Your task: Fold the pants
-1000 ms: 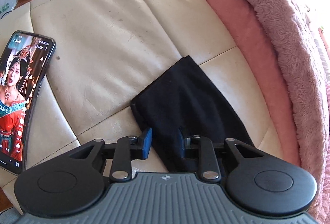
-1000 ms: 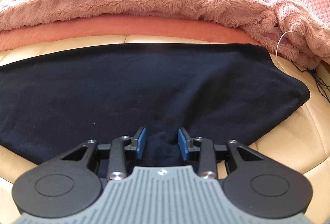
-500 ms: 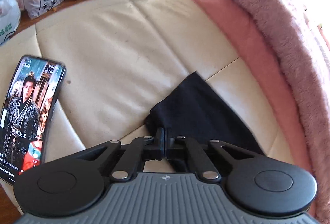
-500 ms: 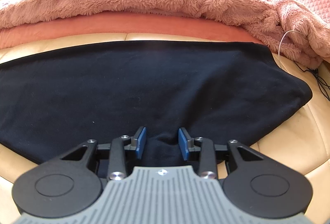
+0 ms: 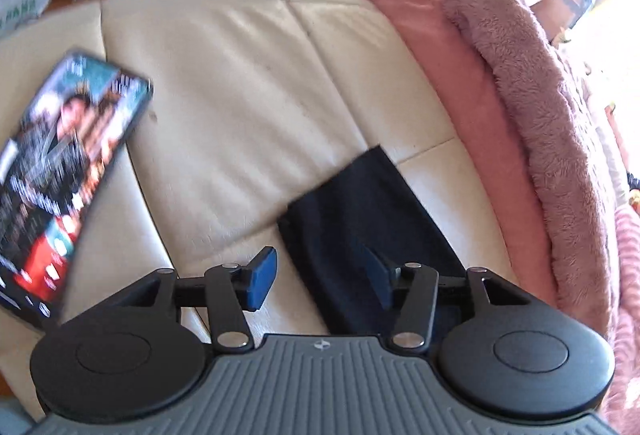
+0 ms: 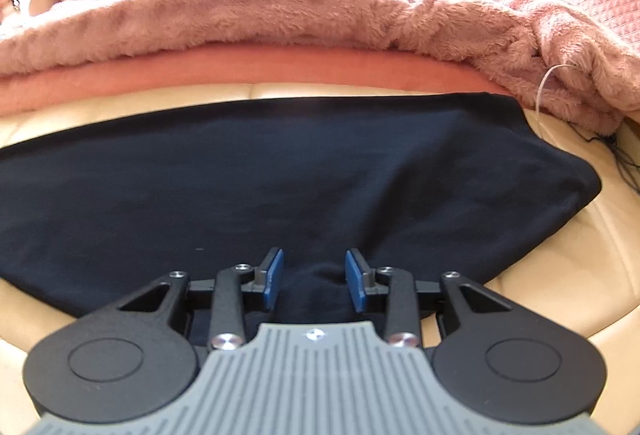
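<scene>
Pants [image 6: 280, 187] lie spread flat on the cream sofa [image 5: 240, 95], the leg end [image 5: 360, 219] reaching toward the pink blanket [image 5: 520, 95] at the back edge. Half a second ago the left gripper [image 5: 320, 283] was pinched shut at that leg's hem; now its fingers stand wide, one either side of the cloth edge (apparently released, though the frame is blurred). The right gripper [image 6: 314, 283] stays open over a small bunched ridge at the near edge. No fold has started; both need a fresh hold.
</scene>
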`<act>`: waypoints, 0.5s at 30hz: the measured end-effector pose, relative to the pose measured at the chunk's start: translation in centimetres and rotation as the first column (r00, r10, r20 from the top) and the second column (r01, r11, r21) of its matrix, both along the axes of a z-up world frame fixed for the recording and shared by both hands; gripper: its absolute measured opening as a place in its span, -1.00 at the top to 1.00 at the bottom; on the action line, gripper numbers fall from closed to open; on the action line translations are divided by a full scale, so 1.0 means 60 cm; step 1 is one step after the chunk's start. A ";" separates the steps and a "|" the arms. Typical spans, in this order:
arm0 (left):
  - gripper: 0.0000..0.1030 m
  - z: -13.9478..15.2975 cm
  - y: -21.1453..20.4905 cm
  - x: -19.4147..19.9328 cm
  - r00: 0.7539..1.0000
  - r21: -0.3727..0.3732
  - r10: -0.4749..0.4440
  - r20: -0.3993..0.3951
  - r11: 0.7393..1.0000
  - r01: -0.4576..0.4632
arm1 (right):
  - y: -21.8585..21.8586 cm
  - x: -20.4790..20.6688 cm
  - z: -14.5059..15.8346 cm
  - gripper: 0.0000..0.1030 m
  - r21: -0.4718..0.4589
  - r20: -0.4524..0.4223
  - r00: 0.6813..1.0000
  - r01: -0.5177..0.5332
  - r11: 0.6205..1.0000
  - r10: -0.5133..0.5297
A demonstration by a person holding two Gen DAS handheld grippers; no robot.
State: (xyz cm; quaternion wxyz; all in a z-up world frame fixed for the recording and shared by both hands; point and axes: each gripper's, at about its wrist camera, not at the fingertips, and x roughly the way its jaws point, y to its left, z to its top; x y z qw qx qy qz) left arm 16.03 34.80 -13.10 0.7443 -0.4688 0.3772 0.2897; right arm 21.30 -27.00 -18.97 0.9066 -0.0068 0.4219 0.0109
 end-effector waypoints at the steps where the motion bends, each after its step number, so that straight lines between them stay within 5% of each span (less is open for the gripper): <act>1: -0.16 -0.007 -0.004 -0.003 1.000 -0.011 0.015 0.007 1.000 -0.015 | 0.005 -0.003 0.001 0.42 0.000 0.005 1.000 -0.013 1.000 0.013; 10: -0.08 -0.005 -0.031 0.019 1.000 0.119 -0.020 0.012 0.993 0.019 | 0.028 -0.011 0.002 0.42 0.013 0.037 0.997 -0.063 0.998 0.062; 15: 0.42 -0.011 -0.029 0.024 1.000 0.161 -0.028 -0.001 0.987 0.028 | 0.044 -0.014 -0.002 0.42 -0.001 0.036 0.995 -0.093 0.996 0.093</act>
